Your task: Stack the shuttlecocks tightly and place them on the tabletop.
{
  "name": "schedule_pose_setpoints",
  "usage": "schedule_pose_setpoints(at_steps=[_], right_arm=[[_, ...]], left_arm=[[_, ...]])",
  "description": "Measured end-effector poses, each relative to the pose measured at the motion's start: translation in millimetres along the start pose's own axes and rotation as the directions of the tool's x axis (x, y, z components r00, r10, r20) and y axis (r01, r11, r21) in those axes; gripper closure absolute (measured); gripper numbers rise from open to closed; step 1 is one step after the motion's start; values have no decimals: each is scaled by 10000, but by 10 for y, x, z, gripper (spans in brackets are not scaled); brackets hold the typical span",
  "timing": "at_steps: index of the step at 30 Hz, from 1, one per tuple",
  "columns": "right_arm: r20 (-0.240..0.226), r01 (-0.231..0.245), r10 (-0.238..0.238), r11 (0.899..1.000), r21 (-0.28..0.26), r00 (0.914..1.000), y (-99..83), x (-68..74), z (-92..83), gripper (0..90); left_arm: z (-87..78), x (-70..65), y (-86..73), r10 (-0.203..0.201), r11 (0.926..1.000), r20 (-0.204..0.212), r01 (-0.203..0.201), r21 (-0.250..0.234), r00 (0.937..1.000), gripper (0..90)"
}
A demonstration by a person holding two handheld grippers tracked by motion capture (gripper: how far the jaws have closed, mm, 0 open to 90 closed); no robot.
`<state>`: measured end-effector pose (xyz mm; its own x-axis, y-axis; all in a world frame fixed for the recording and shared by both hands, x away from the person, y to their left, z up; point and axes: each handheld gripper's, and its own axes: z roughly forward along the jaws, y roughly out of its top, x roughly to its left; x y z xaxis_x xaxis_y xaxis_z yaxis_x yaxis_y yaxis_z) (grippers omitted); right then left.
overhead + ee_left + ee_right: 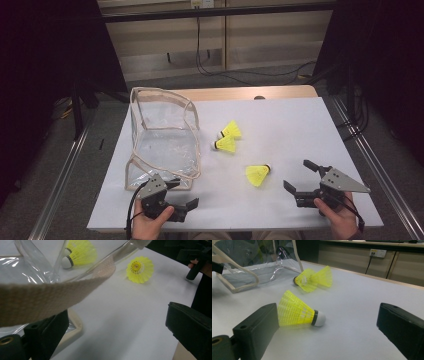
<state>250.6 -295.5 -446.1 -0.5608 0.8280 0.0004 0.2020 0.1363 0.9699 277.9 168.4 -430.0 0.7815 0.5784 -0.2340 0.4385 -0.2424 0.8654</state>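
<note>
Table (300,125) first: a white sheet covers most of it, with a strip of bare wood at twelve o'clock. Dark floor lies around it, metal rails run down both sides, and a pale panelled wall with a socket and hanging cables stands behind.

Next in size is the clear pouch (162,137) with beige webbing trim, lying at about nine o'clock of the sheet's middle. It looks empty.

Left gripper (181,195) sits at seven o'clock, its jaws wide apart at the pouch's near corner; the webbing strap (50,296) crosses just above one jaw, not pinched as far as I can tell. Right gripper (300,175) waits at five o'clock, jaws wide and holding nothing.

Smallest are three yellow shuttlecocks. The nearest shuttlecock (258,175) lies just ahead of the right gripper; the other two (227,137) lie touching, just right of the pouch.

Judging by this, packing has not begun: all three are still to go in.
</note>
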Motion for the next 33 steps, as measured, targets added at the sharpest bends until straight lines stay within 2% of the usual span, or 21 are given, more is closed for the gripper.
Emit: schedule_pose_setpoints(at_steps=[14, 17, 25, 33], right_arm=[[-3, 30, -30, 10000, -26, 10000, 6, 0, 1, 30], [4, 12, -12, 10000, -43, 10000, 8, 3, -1, 30], [-10, 55, -55, 10000, -35, 10000, 8, 3, 3, 30], [12, 43, -43, 10000, -30, 10000, 7, 2, 0, 30]], left_arm=[[-113, 123, -31, -63, 9997, -202, 58, -224, 9998, 44], [-146, 158, -35, -23, 9999, -360, 17, -170, 9993, 40], [-194, 230, -38, -17, 9992, -561, -5, -389, 9984, 40], [-226, 297, -36, -148, 9984, -684, 111, -546, 9975, 40]])
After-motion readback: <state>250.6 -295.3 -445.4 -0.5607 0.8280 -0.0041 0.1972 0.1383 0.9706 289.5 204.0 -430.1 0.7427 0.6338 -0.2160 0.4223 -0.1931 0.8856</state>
